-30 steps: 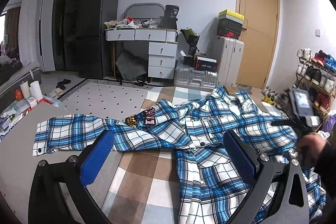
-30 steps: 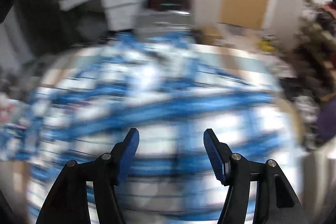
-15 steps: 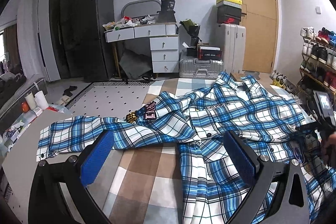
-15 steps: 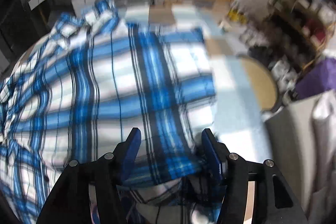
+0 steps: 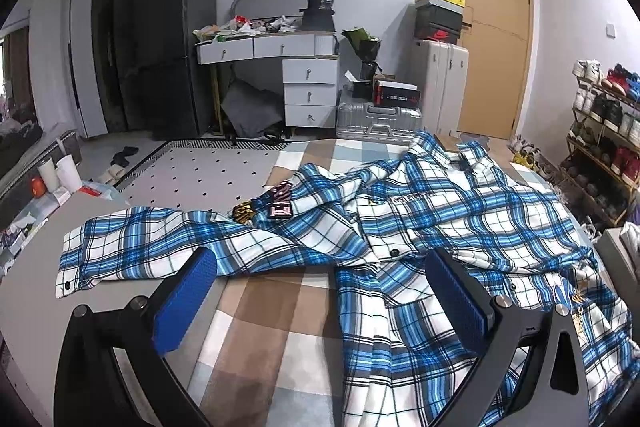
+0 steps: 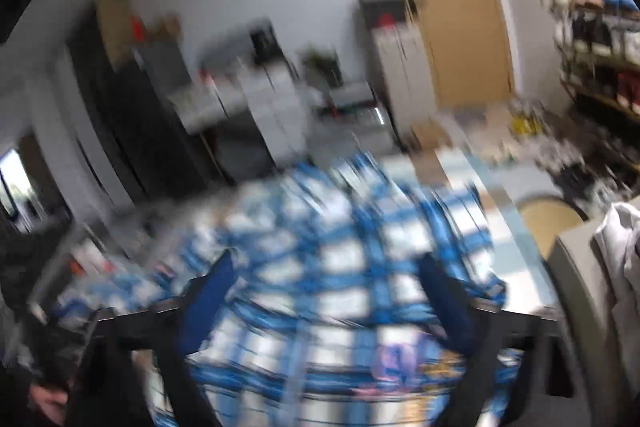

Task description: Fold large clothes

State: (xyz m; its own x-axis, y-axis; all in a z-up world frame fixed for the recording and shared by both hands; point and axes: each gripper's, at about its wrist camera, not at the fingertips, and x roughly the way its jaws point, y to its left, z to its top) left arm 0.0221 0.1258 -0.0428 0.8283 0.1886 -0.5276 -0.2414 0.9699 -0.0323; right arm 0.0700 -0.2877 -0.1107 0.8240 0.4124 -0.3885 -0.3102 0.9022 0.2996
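Near field, left wrist view: left gripper point(image 5: 320, 291) hovers above the near edge of the bed, blue-padded jaws spread wide with nothing between them. Right wrist view is badly motion-blurred; right gripper point(image 6: 328, 291) has its jaws apart too, and no cloth looks pinched, though the blur limits certainty.

Task item: one blue-and-white plaid button-up shirt point(image 5: 440, 227), lying rumpled and opened out on the brown, white and pale-blue checked bedspread point(image 5: 260, 327). One long sleeve point(image 5: 160, 247) stretches out to the left, cuff near the left edge. The body lies to the right, collar at the far end. Two embroidered patches point(image 5: 264, 209) show near the left shoulder.

Step, as judged: shirt is spread but not flat and no fold is made; this is the laying-out stage before the first fold. Next move probably calls for each gripper to take a hem or shoulder edge, pull out the wrinkles, then bring the left sleeve across the body. Loose fabric may bunch if only one layer is caught.

Far field: one white drawer desk point(image 5: 288, 67) with a cluttered top, one silver hard-shell suitcase point(image 5: 378, 117) flat on the floor, one wooden door point(image 5: 488, 39). A shoe rack point(image 5: 600, 139) stands far right.
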